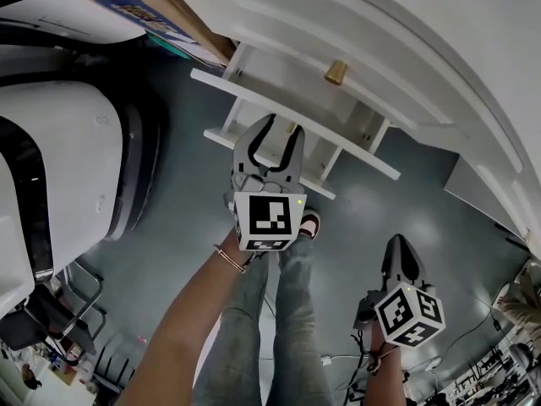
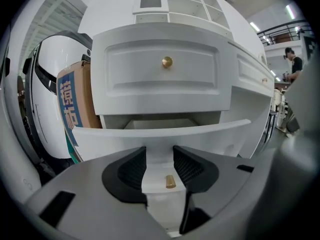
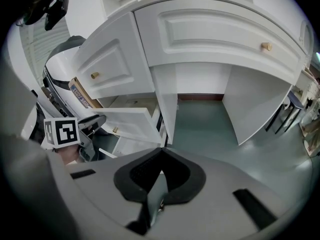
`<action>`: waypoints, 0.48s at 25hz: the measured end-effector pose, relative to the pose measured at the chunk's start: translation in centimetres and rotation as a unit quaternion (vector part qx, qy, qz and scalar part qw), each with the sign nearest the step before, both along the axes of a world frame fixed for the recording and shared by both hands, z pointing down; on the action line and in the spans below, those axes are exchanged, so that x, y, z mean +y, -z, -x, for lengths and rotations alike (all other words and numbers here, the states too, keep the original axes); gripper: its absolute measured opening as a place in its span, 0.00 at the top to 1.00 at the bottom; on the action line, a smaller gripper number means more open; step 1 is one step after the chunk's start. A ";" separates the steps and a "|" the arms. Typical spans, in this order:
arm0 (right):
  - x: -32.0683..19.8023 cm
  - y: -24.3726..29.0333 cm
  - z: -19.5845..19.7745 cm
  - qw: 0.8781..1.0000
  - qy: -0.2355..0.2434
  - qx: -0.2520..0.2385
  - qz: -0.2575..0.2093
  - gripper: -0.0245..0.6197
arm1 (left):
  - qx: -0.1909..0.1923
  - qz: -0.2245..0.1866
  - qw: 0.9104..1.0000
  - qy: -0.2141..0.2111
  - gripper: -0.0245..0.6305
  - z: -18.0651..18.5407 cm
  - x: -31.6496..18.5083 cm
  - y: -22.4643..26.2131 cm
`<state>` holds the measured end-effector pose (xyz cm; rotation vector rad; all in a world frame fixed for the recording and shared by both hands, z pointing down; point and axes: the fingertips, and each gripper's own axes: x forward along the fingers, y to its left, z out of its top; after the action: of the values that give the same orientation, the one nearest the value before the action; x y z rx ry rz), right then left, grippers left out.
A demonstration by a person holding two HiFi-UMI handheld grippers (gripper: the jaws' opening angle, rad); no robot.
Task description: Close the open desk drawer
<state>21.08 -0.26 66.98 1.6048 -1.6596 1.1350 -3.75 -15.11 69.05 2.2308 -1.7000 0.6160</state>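
**Open drawer** [image 1: 355,152]: white, pulled out from its housing. It lies at the centre of the head view, and its front panel fills the lower middle of the left gripper view.

**Brass knob** [image 2: 170,181]: fixed to that front panel. It stands between the two jaws and is clear of both pads.

**Left hand-held gripper** [image 1: 284,127]: centre of the head view, at the drawer front. Its jaws are wide apart on either side of the knob and grip nothing.

**Right hand-held gripper** [image 1: 398,245]: lower right of the head view, well apart from the drawer, over the grey-green floor [image 3: 210,119]. Its jaws are closed together and empty.

**Upper drawer** [image 2: 150,79]: white, with its own brass knob, directly above the open one.

**Cardboard box** [image 2: 75,101]: carries a blue-printed label and stands left of the drawers.
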 end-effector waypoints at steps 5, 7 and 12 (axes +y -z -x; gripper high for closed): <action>-0.6 0.0 -0.7 1.000 -0.004 0.000 -0.005 0.95 | 0.007 -0.007 1.000 0.005 0.69 -0.5 -1.8 0.1; -0.9 0.1 -1.0 1.000 -0.002 0.001 -0.008 0.95 | 0.004 -0.012 1.000 0.003 0.69 -0.7 -2.4 0.1; -1.3 0.1 -1.5 1.000 0.001 0.000 -0.010 0.95 | -0.002 -0.024 1.000 -0.001 0.73 -1.3 -3.6 0.1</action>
<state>22.56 -1.57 66.92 1.6154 -1.6768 1.1210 -2.41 -18.74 68.95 2.2650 -1.7323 0.5864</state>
